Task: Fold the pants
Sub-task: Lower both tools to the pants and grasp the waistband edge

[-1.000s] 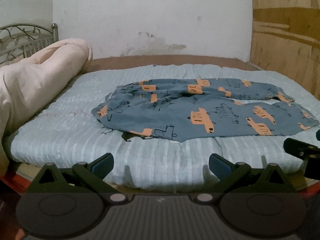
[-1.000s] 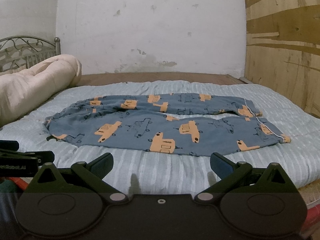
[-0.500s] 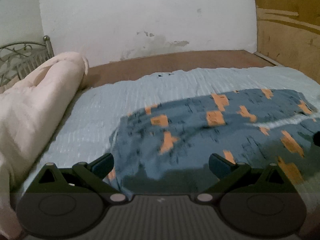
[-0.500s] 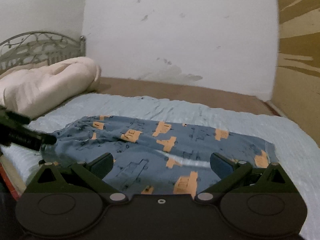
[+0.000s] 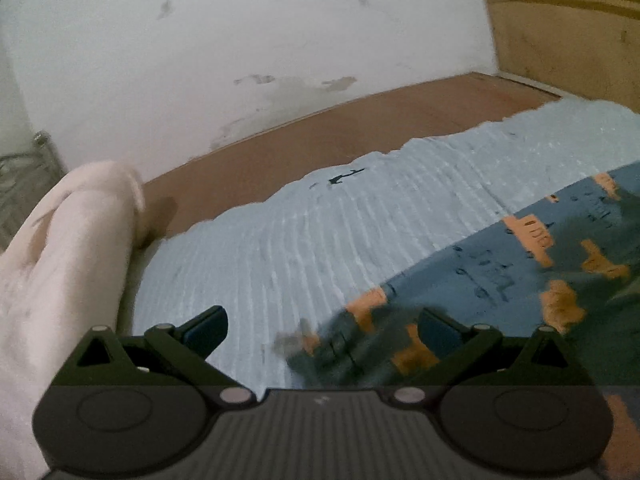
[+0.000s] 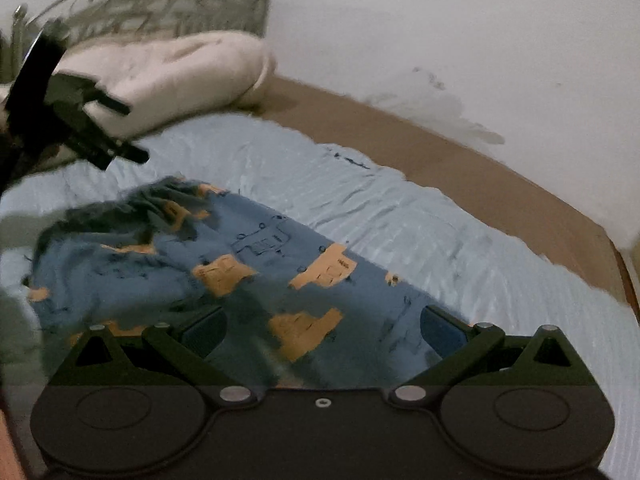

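Observation:
The pants point(image 6: 240, 264) are blue with orange truck prints and lie spread on a light blue bedspread point(image 6: 400, 216). My right gripper point(image 6: 322, 326) hovers open just over their middle, cloth showing between its fingers. In the left wrist view the pants point(image 5: 500, 280) fill the lower right, and a rumpled end of them point(image 5: 344, 344) lies between the fingers of my open left gripper point(image 5: 322, 326). The left gripper point(image 6: 130, 132) also appears in the right wrist view at the upper left, above the pants' far end. Neither holds anything.
A rolled pale pink blanket point(image 5: 60, 272) lies along the left side of the bed, in front of a metal headboard point(image 6: 140, 4). A brown bed board point(image 5: 320, 140) runs along the white wall behind. A wooden panel point(image 5: 560, 32) stands at the right.
Both grippers have come from the bed's near edge forward and down over the pants. The left one has swung to the pants' left end; the right view has turned leftward.

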### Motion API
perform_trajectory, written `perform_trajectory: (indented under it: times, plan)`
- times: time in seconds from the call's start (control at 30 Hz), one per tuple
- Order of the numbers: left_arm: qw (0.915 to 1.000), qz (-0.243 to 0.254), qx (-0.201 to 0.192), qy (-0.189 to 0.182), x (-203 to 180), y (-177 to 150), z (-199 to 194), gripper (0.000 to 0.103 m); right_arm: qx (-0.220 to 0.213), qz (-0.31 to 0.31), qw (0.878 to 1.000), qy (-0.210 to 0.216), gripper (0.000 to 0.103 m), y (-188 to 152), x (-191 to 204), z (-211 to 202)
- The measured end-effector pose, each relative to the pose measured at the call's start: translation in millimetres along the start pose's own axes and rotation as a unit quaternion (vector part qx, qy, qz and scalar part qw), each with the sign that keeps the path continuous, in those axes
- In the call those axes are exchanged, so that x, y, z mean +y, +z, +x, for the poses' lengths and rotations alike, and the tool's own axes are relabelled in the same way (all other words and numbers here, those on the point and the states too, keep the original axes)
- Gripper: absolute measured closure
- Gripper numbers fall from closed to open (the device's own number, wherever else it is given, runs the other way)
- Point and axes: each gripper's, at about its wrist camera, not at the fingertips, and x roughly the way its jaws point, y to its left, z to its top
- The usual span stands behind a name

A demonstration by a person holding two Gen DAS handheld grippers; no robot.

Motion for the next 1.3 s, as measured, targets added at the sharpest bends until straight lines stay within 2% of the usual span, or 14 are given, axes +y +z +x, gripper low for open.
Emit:
perform_trajectory:
  times: [0.17,0.3,0.43,0.47,0.53,0.6,0.7,0.77,0.9,0.97,1.13,1.3]
  plan:
    - [0.9983,0.015,0.005,-0.056,17.3,10.8,53.4,0.000,0.010,-0.001,0.999,0.042,0.001,32.4,-26.2,53.6]
    - [0.9962,0.004,0.023,-0.083,31.2,18.0,91.1,0.000,0.026,-0.002,0.998,0.064,0.008,50.0,-42.3,99.1]
    - [0.9946,-0.019,0.049,-0.089,46.2,21.8,119.9,0.001,0.036,0.017,0.996,0.075,0.018,58.0,-58.9,131.9]
    - [0.9936,-0.019,0.055,-0.096,49.5,20.7,124.1,0.002,0.039,0.021,0.996,0.080,0.020,58.9,-62.0,139.1]
    - [0.9911,-0.019,0.062,-0.117,56.4,17.5,127.5,0.006,0.045,0.025,0.994,0.092,0.031,59.6,-66.4,150.9]
    - [0.9877,-0.014,0.069,-0.140,59.7,16.7,131.4,0.009,0.050,0.020,0.993,0.106,0.032,58.9,-68.1,156.8]
    - [0.9836,0.004,0.086,-0.158,59.1,13.1,138.8,0.017,0.058,0.013,0.991,0.117,0.034,59.0,-67.6,162.1]
    - [0.9814,0.014,0.103,-0.161,55.6,10.7,146.4,0.027,0.067,0.010,0.990,0.120,0.035,58.2,-65.9,167.0]
    - [0.9727,0.019,0.125,-0.195,51.5,7.2,152.6,0.031,0.080,0.002,0.989,0.124,0.038,55.5,-61.7,176.5]
    - [0.9701,0.022,0.132,-0.203,49.5,5.2,152.6,0.038,0.082,0.002,0.989,0.126,0.039,54.3,-61.1,179.5]
    - [0.9582,-0.007,0.171,-0.230,50.9,4.1,162.6,0.061,0.091,0.003,0.988,0.125,0.046,50.6,-62.6,186.7]
    - [0.9517,0.003,0.196,-0.236,45.6,4.9,163.3,0.072,0.109,-0.002,0.986,0.127,0.049,45.2,-68.1,191.8]
